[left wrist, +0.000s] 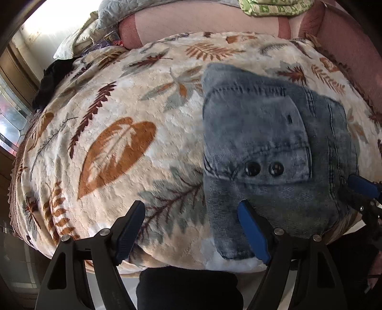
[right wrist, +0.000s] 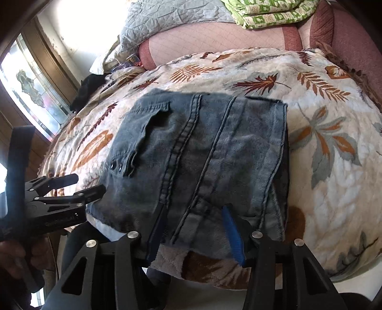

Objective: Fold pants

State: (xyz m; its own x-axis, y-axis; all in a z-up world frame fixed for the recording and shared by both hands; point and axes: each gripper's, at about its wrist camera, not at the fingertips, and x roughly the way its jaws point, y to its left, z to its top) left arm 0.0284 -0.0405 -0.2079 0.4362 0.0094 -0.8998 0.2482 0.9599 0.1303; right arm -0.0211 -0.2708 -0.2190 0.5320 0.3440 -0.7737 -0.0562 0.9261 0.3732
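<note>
The blue denim pants (left wrist: 267,152) lie folded into a compact rectangle on the leaf-print blanket (left wrist: 119,143), near its front edge. They also show in the right wrist view (right wrist: 203,155), with seams running front to back and a pocket with two snaps at the left. My left gripper (left wrist: 191,209) is open, its right finger over the pants' near left corner, its left finger over the blanket. My right gripper (right wrist: 195,214) is open, fingers spread over the pants' near edge, holding nothing. The left gripper (right wrist: 88,183) shows at the left of the right wrist view.
The blanket (right wrist: 322,143) covers a bed or couch with pink upholstery (right wrist: 214,40) behind. A green patterned cloth (right wrist: 274,12) and a grey quilt (right wrist: 167,19) lie at the back. A black garment (left wrist: 52,81) sits at the far left. A window (right wrist: 31,83) is at the left.
</note>
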